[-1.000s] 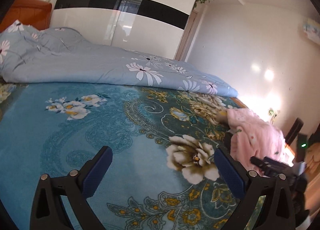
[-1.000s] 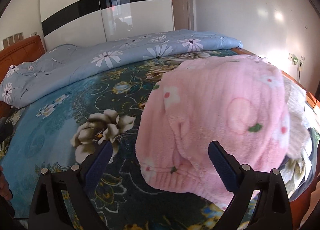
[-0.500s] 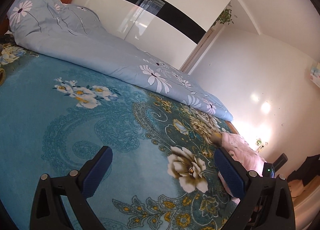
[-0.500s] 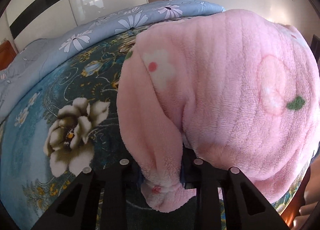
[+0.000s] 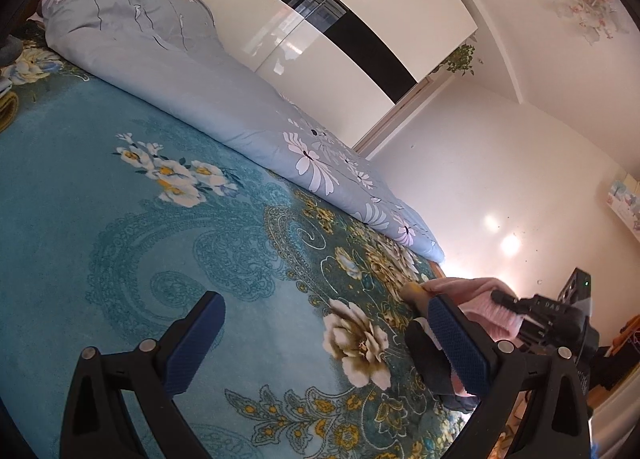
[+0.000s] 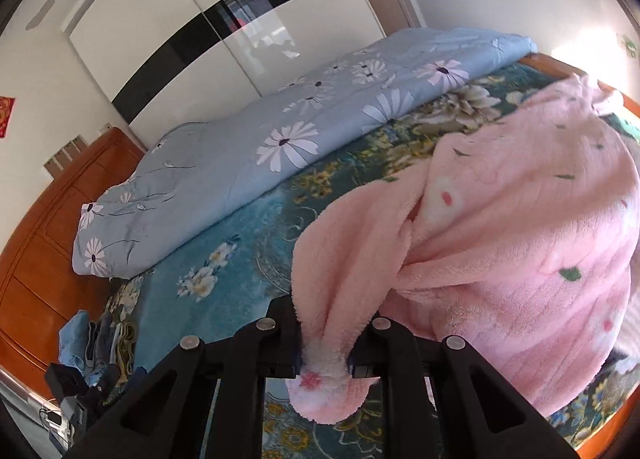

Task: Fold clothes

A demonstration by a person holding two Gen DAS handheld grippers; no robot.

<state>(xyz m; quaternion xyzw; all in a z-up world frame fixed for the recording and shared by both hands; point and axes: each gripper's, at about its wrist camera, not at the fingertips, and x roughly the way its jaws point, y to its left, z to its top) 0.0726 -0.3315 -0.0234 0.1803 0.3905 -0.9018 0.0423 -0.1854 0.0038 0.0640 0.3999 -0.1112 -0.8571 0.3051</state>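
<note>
The left gripper is built of matte black plastic arms shaped as open triangular frames; each arm carries two round silver screw heads near its top; its fingers end in long dark blue pads with a fine cross-hatched grip texture; the right gripper has the same black triangular frame arms, with four silver screw heads in a row across the linkage; only thin slivers of blue pad edge show at its inner faces; seen from the left wrist camera, its black body bears small pale lettering, too small to read.
</note>
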